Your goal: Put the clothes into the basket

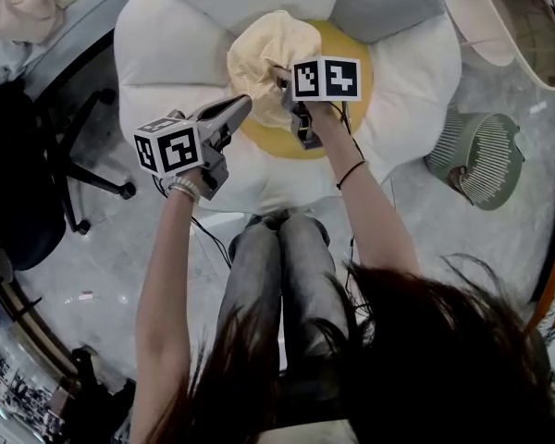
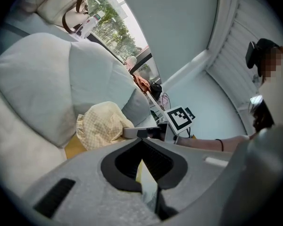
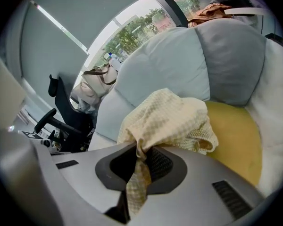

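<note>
Mostly bunched into a lump, the pale yellow checked garment point(image 1: 264, 58) shows no sleeve, collar or hem. In the head view its near side is covered by the right gripper point(image 1: 285, 86) and that gripper's marker cube. Whether its underside touches the cushion I cannot tell.

Both grippers are closed narrow on the cloth. A thin fold stands between the pads of the left gripper point(image 2: 146, 175), and a twisted strip of the check runs through the right gripper's jaws in the right gripper view. The person's hair blocks the lower right of the head view.

The bundle sits over the far left edge of the yellow centre point(image 1: 351, 109) of a flower-shaped cushion point(image 1: 166, 54). Its long axis runs from the jaws toward the cushion's far petals.

The cushion has white and grey petals and lies on a grey floor point(image 1: 462, 239). A green slatted basket point(image 1: 476, 155) lies on its side just beyond the cushion's right edge. A beige basket point(image 1: 523, 26) is cut off at the top right corner. A black office chair point(image 1: 37, 174) stands off the left edge, and a window point(image 3: 137, 32) shows trees.
</note>
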The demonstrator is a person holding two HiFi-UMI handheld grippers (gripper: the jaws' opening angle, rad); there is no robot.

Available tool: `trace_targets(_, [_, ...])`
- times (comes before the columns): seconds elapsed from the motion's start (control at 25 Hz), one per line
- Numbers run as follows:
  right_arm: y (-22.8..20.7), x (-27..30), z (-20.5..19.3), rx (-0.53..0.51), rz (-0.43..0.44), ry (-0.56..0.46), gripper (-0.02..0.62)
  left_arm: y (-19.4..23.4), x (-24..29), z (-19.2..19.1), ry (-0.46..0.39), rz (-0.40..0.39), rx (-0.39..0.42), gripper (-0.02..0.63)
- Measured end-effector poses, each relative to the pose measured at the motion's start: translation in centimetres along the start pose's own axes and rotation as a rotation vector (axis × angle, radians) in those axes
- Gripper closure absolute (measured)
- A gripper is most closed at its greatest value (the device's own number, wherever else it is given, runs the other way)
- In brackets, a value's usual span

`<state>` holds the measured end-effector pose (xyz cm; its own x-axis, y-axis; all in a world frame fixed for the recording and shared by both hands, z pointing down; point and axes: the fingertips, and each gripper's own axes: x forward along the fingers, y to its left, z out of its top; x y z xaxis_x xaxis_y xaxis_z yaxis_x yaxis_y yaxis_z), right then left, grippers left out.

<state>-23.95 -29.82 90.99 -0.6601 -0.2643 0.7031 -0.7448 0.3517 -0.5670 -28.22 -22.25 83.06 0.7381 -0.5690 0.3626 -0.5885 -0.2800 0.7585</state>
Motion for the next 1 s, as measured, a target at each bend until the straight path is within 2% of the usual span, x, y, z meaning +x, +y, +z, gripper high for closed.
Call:
trace_targets(0.2, [2.2, -3.9, 1.5, 0.034, 0.022, -0.028, 0.554, -3.8, -0.9, 2.1, 0.016, -0.011, 0.013, 0.595])
trace_targets(0.56, [6.8, -9.8, 2.6, 0.035, 0.049, -0.041, 0.554, -9.5, -3.7, 4.3, 0.019, -0.022, 0.027, 0.595])
trace_targets(1.0, [10.9, -14.3, 2.6, 0.054, 0.067, -0.062, 0.554, -13.8, -6.7, 6.1, 0.005, -0.032, 0.035, 0.595])
